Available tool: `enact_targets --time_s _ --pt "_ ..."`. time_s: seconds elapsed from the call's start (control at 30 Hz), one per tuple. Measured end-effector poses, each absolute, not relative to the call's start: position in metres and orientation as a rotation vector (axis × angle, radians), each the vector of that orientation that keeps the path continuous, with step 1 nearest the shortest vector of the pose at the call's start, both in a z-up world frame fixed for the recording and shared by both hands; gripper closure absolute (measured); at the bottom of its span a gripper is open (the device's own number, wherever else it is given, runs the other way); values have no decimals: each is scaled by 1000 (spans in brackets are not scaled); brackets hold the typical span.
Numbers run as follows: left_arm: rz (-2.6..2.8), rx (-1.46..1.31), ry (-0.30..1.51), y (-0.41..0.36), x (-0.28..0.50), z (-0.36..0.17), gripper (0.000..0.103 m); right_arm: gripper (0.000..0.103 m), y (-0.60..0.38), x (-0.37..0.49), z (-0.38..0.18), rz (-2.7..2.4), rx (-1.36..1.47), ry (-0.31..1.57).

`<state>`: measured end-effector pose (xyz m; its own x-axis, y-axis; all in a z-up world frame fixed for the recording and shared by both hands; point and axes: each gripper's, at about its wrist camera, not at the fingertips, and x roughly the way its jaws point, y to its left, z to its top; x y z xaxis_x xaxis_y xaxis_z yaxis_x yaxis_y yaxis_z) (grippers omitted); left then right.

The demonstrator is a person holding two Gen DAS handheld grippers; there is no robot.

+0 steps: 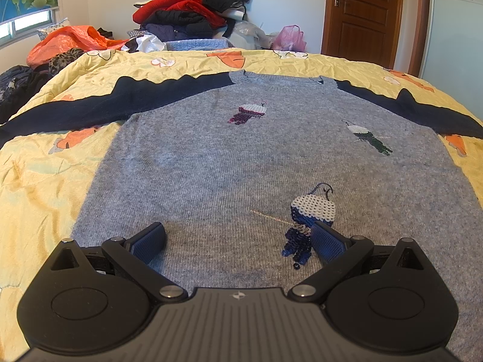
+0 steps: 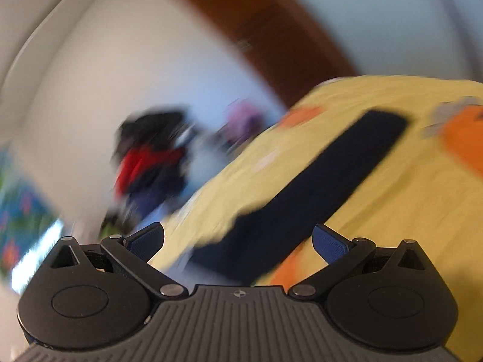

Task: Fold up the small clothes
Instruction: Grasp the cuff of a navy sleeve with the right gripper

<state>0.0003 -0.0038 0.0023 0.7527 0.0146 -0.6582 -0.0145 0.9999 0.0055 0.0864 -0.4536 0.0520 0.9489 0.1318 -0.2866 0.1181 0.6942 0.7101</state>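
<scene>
A grey knit sweater (image 1: pixel 241 157) with navy sleeves lies flat, front up, on the yellow quilt (image 1: pixel 39 181). Its sleeves spread out left (image 1: pixel 90 102) and right (image 1: pixel 422 111). It has sequin bird patches; one (image 1: pixel 311 220) lies by my right finger. My left gripper (image 1: pixel 238 238) is open and empty, low over the sweater's lower part. In the blurred right wrist view my right gripper (image 2: pixel 238 241) is open and empty, just above one navy sleeve (image 2: pixel 317 187) on the quilt (image 2: pixel 407 211).
A heap of red, black and dark clothes (image 1: pixel 187 12) stands beyond the bed's far edge, with an orange bag (image 1: pixel 69 42) at the left and a pink bag (image 1: pixel 289 37). A brown door (image 1: pixel 362 12) is at the back right.
</scene>
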Motion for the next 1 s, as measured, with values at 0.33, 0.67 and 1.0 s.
enact_targets --time_s 0.33,0.67,1.0 --pt "16 -1 718 -4 0 2 0 20 -577 161 -8 -265 1097 329" --pt "12 -8 716 -6 1 3 0 91 -580 205 -8 -314 847 435" --pt "1 -31 710 1 4 2 0 91 -412 192 76 89 596 311"
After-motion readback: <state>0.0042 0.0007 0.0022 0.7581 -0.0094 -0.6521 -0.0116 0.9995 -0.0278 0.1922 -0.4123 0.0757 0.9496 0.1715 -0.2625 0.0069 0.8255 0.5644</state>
